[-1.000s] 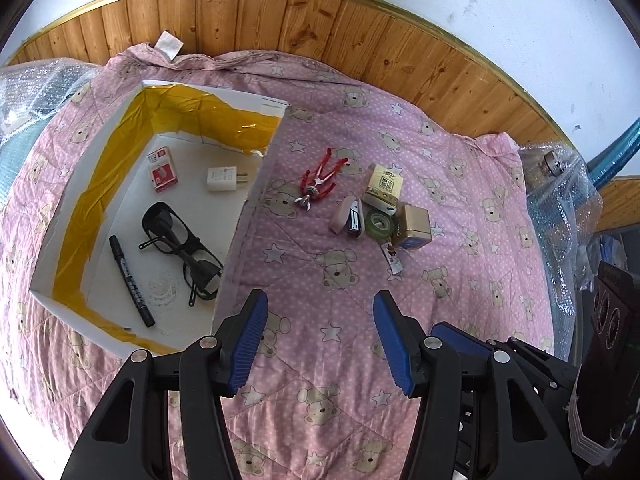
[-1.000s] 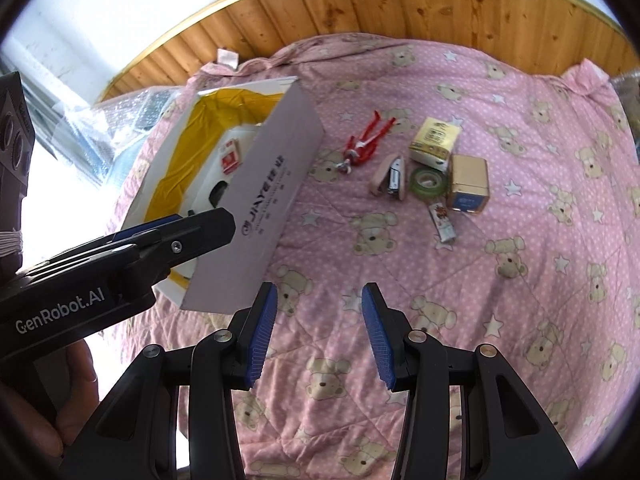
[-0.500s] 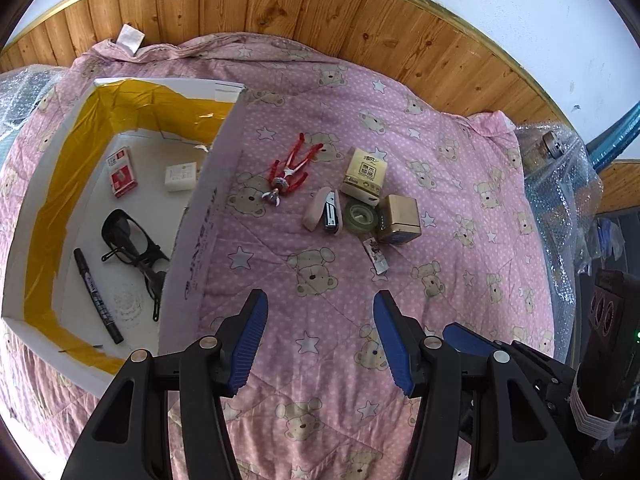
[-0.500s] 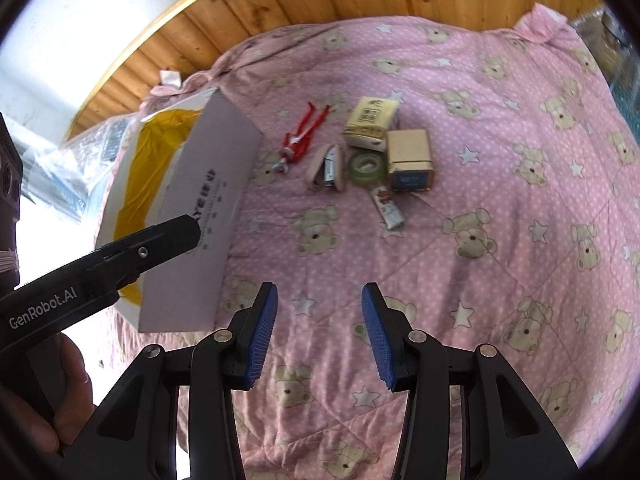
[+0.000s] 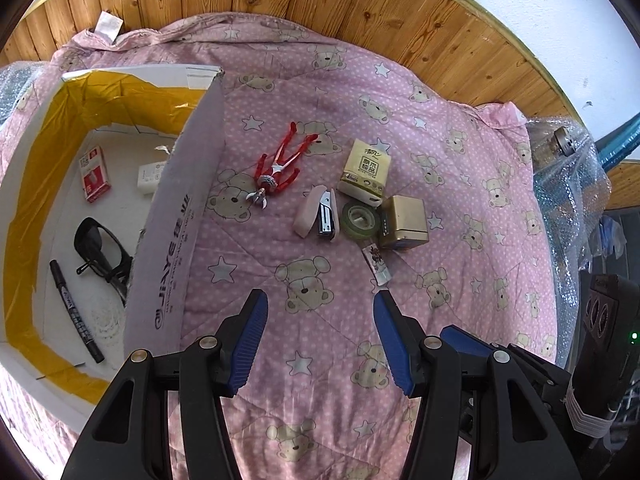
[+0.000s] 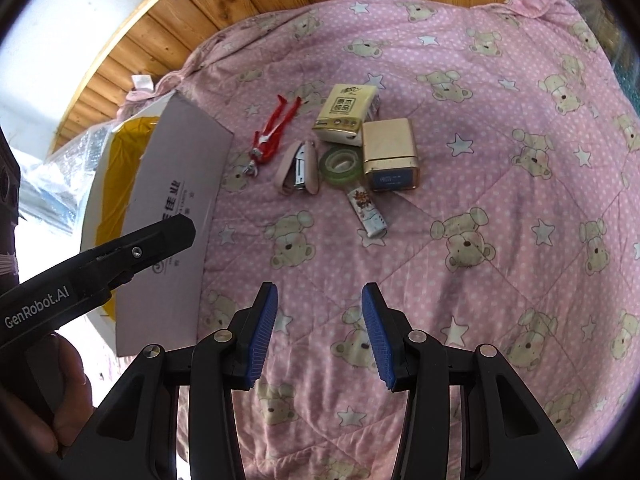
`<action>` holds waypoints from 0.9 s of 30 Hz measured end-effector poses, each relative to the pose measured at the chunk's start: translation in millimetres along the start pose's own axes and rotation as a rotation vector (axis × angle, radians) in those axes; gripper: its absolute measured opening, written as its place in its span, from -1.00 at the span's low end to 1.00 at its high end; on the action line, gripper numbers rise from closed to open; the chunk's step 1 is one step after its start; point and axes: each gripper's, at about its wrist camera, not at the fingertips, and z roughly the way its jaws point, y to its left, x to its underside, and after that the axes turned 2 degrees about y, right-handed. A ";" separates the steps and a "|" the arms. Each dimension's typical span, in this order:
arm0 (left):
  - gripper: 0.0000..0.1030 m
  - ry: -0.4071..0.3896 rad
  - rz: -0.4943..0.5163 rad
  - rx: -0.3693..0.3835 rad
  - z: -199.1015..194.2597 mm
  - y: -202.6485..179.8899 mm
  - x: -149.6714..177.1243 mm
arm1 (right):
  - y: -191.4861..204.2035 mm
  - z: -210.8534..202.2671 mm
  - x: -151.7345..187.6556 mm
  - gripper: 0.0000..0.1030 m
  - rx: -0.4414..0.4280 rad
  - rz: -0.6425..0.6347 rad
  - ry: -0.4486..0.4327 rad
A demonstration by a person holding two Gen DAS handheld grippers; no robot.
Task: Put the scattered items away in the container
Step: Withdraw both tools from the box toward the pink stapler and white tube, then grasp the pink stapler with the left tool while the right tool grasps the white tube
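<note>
A white box (image 5: 172,248) (image 6: 168,200) lined with yellow tape sits at the left on a pink quilt. Inside lie a red pack (image 5: 94,174), a white charger (image 5: 149,172), dark glasses (image 5: 100,252) and a black marker (image 5: 76,316). Scattered on the quilt are a red figure (image 5: 280,168) (image 6: 270,136), a pink stapler (image 5: 320,216) (image 6: 298,168), a tissue pack (image 5: 366,172) (image 6: 347,114), a green tape roll (image 5: 361,219) (image 6: 341,162), a gold box (image 5: 405,222) (image 6: 390,152) and a small sachet (image 5: 378,264) (image 6: 367,210). My left gripper (image 5: 319,340) and right gripper (image 6: 319,334) hover open and empty, nearer than the items.
A wooden board (image 5: 360,4) and white wall back the bed. Bubble wrap (image 5: 568,184) lies at the right edge of the quilt. A hand (image 6: 36,412) holds the left gripper's body (image 6: 96,264) in front of the box.
Both grippers have swung right and closer to the scattered items, which now sit nearer the centre of each view. The box has slid toward the left edge. Jaws stay open.
</note>
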 end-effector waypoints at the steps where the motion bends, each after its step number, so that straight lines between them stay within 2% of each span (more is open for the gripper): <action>1: 0.10 0.005 -0.002 0.001 3.3 0.4 -1.8 | -1.1 2.3 -2.2 -0.08 0.000 0.002 0.003; 27: 0.10 0.108 -0.078 0.038 93.2 12.1 -54.3 | -32.8 69.5 -50.0 -0.10 0.007 0.030 0.076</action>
